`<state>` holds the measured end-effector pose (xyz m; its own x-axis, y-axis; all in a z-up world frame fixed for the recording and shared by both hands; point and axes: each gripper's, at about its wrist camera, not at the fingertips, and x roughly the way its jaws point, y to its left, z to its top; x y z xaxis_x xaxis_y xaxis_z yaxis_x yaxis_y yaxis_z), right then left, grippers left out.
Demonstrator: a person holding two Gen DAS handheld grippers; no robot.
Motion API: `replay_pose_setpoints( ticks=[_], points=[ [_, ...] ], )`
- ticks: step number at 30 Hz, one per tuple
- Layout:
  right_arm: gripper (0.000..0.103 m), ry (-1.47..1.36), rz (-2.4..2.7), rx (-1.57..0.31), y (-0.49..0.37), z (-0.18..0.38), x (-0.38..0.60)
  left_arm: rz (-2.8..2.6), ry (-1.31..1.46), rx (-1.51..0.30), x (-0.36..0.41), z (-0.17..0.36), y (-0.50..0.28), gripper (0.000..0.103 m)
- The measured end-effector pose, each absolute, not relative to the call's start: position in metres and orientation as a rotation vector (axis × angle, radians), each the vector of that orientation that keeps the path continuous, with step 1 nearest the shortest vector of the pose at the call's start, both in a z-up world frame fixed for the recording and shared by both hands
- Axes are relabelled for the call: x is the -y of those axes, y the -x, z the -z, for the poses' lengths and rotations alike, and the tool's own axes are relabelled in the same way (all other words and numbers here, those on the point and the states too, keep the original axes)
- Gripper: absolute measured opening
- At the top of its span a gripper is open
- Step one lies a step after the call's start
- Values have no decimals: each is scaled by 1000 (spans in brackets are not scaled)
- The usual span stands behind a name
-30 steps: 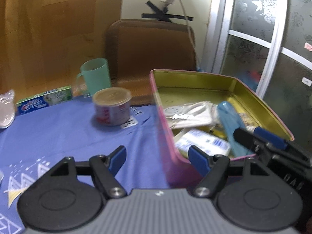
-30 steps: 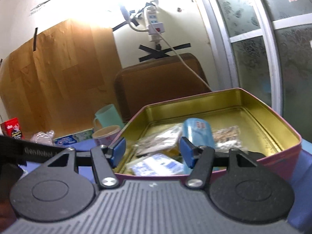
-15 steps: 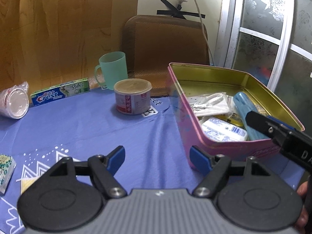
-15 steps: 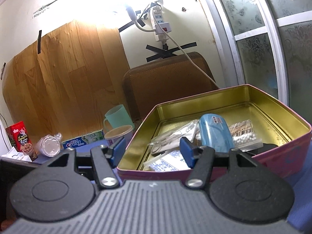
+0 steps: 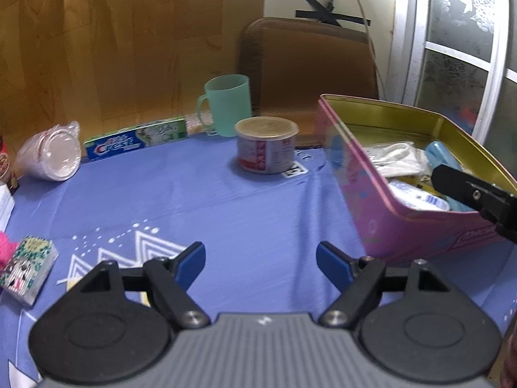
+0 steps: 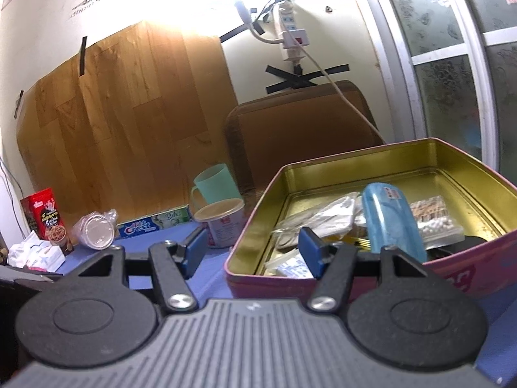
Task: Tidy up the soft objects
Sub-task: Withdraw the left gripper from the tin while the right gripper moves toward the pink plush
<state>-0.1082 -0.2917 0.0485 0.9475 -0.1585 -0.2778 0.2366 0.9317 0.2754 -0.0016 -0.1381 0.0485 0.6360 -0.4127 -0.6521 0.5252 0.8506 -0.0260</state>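
Blue cloth (image 5: 226,200) covers your tabletop below a wood-panelled wall (image 5: 113,48). Your left hand-held gripper (image 5: 260,263) has just been widening, with nothing between its jaws. Your right hand-held gripper (image 6: 252,247) stands apart and empty before the pink tin (image 6: 458,271), where the tissue packs (image 6: 290,266) lie.

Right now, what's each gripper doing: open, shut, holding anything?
Left gripper: open, nothing between its jaws, which have just been opening.
Right gripper: open, empty.

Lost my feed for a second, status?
Left gripper open, jaws just widening, empty. Right gripper open, empty, at tin. Tissue pack still on cloth. Nothing blocking.
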Motion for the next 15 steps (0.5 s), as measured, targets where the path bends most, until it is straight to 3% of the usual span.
replay_pose_setpoints(
  ticks=[15],
  points=[
    [65, -254, 128, -292, 91, -48, 260, 482, -135, -718, 99, -37, -8, 79]
  ],
)
